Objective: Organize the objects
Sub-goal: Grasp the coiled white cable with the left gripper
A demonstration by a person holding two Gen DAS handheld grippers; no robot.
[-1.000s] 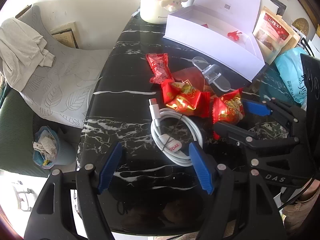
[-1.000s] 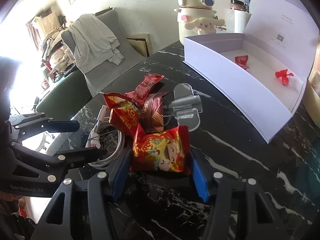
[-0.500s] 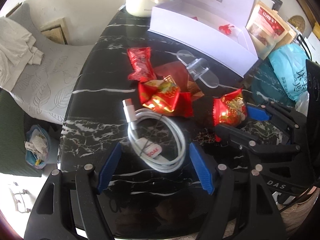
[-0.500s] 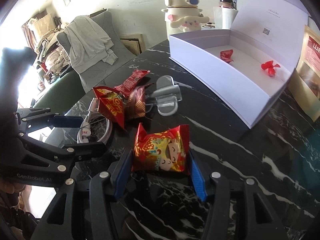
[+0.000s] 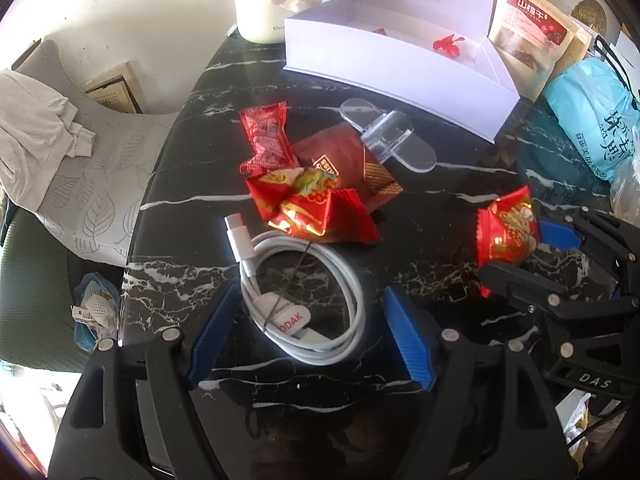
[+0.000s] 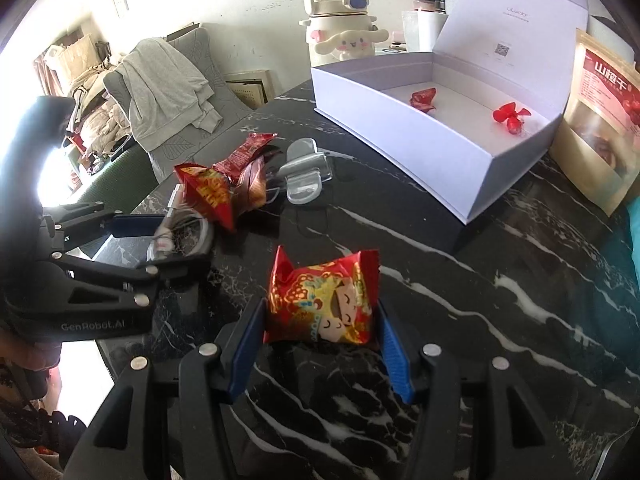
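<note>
We see the right gripper (image 6: 322, 344) with its jaws closed on a red snack packet (image 6: 322, 300) printed with a cartoon face, the blue pads pressing its two sides; the packet hangs over the black marbled tabletop (image 6: 460, 320), out toward the middle and clear of the other things.

The left gripper (image 5: 308, 332) has its jaws wide apart, one blue pad on either side of a coiled white charging cable (image 5: 304, 300) that lies flat near the left edge of the tabletop. We see no pad touching the cable.

Just beyond the cable lies a heap of wrappers: a red and gold packet (image 5: 312, 208) nearest the cable, a long red packet (image 5: 266, 136) behind it and a dark red sachet (image 5: 348, 160) beside them. A clear plastic clip (image 5: 388, 132) rests partly on the sachet.

Toward the far edge stands an open white box (image 6: 404, 120), its lid raised, with two small red sweets (image 6: 508, 116) on its floor. A cream kettle (image 6: 340, 20) with a cartoon dog stands behind the box at the far edge of the tabletop.
</note>
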